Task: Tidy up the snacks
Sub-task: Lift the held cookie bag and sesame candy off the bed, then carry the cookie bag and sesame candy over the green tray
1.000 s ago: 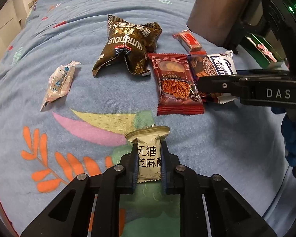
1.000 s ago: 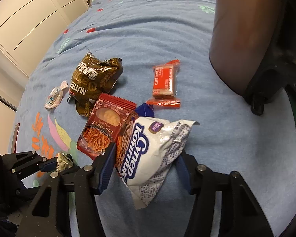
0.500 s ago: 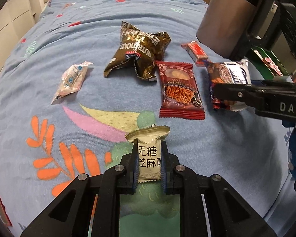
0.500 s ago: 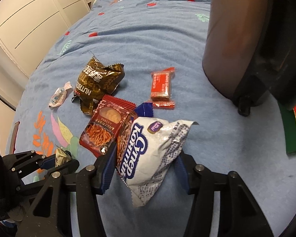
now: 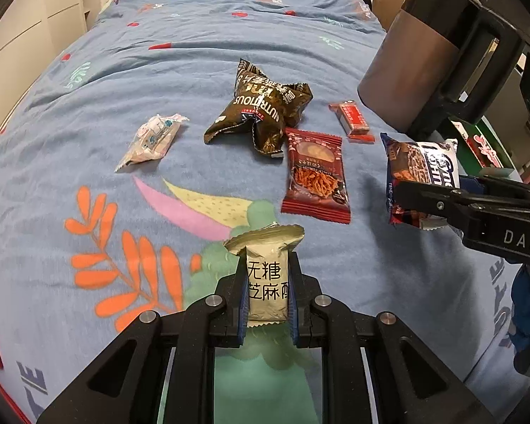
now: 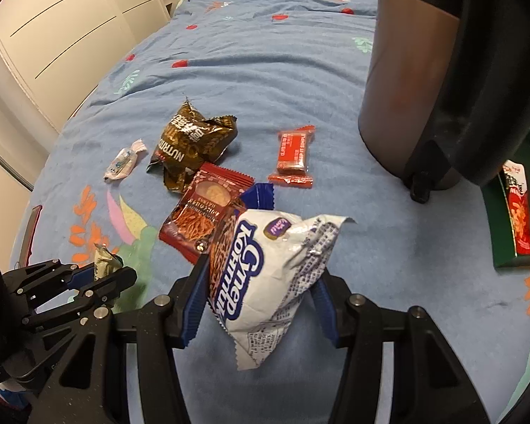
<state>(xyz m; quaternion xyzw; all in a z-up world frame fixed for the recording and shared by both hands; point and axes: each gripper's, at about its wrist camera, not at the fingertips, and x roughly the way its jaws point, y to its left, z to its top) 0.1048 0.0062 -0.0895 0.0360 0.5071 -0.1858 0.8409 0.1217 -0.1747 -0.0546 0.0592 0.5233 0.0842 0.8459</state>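
The left gripper is clamped on a small gold sesame-snack packet, holding it upright above the blue patterned bed. The right gripper pinches a white-and-blue pretzel bag between its blue pads, lifted off the cover at the right. On the bed beyond lie a red noodle-snack packet, a crumpled brown bag behind it, a small red bar farther right, and a pale wrapped sweet well apart at the left. A dark bin stands at the far right.
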